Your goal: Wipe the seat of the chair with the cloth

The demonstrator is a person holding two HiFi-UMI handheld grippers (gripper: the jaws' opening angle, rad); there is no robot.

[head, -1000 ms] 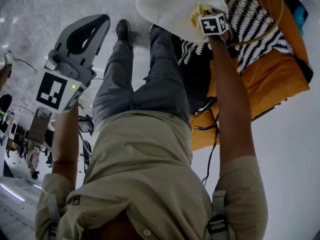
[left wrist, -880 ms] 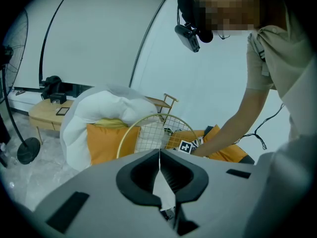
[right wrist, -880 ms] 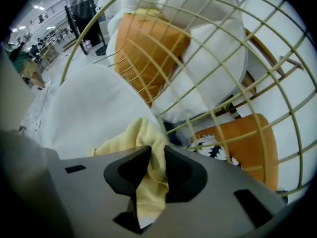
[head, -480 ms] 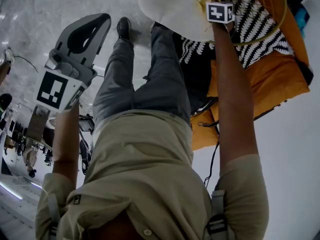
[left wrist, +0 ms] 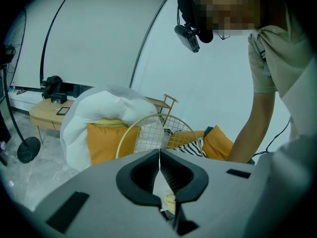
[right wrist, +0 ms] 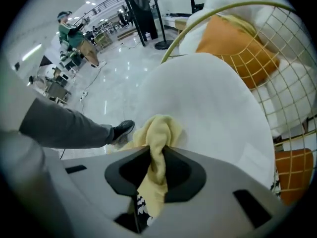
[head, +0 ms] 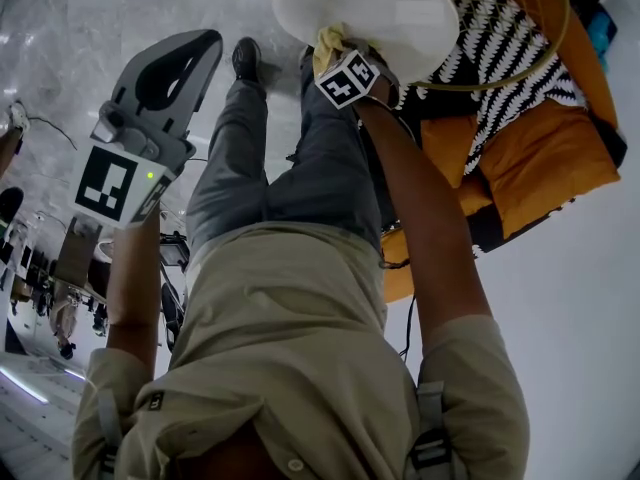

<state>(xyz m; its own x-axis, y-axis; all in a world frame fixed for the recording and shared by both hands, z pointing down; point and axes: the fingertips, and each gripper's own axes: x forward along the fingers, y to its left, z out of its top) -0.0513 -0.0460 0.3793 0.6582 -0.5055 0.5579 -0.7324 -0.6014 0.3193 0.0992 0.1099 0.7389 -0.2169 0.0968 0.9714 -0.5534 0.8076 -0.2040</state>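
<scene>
One white round chair seat (right wrist: 198, 98), wipe looks mid-stroke. Left claw (left wrist: 159, 157) closed, empty, held aside. Right claw (right wrist: 158, 155) clamps the yellow cloth (right wrist: 157, 128), which sits at the seat's near edge. Next: sweep across with steady pressure.

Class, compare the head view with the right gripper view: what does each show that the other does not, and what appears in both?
Only the head view: the left tool, raised well away from the chair, and the wearer's beige shirt.
Only the right gripper view: the right tool seen close up, its jaws closed on the cloth, plus a distant person in green.
Both: the white seat with the cloth at its edge, the gold wire backrest and a black shoe.
</scene>
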